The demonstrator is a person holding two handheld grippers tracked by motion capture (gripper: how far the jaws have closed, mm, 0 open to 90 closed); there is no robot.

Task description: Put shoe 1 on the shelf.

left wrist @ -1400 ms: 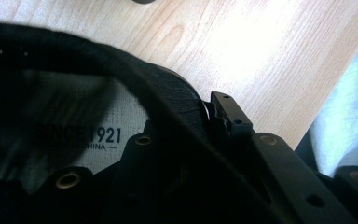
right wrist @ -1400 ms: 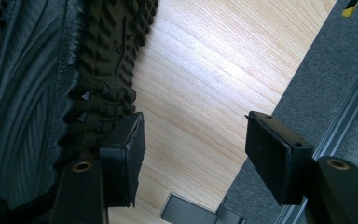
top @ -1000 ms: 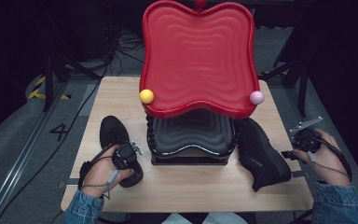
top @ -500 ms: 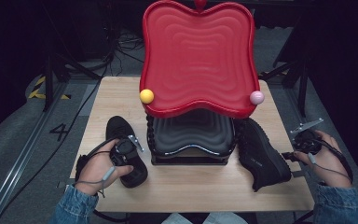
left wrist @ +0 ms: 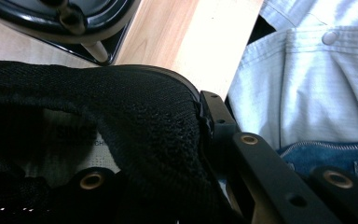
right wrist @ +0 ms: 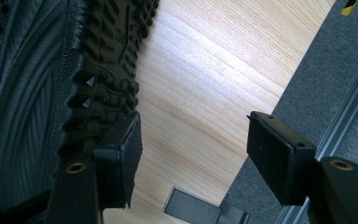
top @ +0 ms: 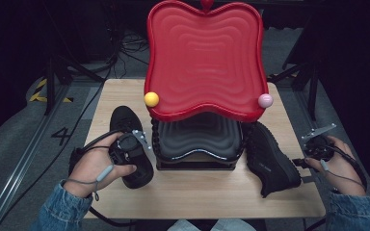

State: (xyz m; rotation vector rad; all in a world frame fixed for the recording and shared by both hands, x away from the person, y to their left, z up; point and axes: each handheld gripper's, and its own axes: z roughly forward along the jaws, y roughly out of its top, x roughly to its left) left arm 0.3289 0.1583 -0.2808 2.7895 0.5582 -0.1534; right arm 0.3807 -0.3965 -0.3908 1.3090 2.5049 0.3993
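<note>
The black stand (top: pixel 197 144) with its raised red tray (top: pixel 204 57) blocks the table's (top: pixel 202 197) middle. Left of the stand, one black shoe (top: pixel 130 144) lies close against it, leaving bare wood beyond. Right of the stand, the second shoe (top: pixel 270 161) narrows the gap. In front of the stand a strip of table lies free.

A shoe (top: pixel 131 149) lies left of the central stand (top: pixel 197 144) (another shoe (top: pixel 271 161) right) on the table (top: pixel 212 192).
</note>
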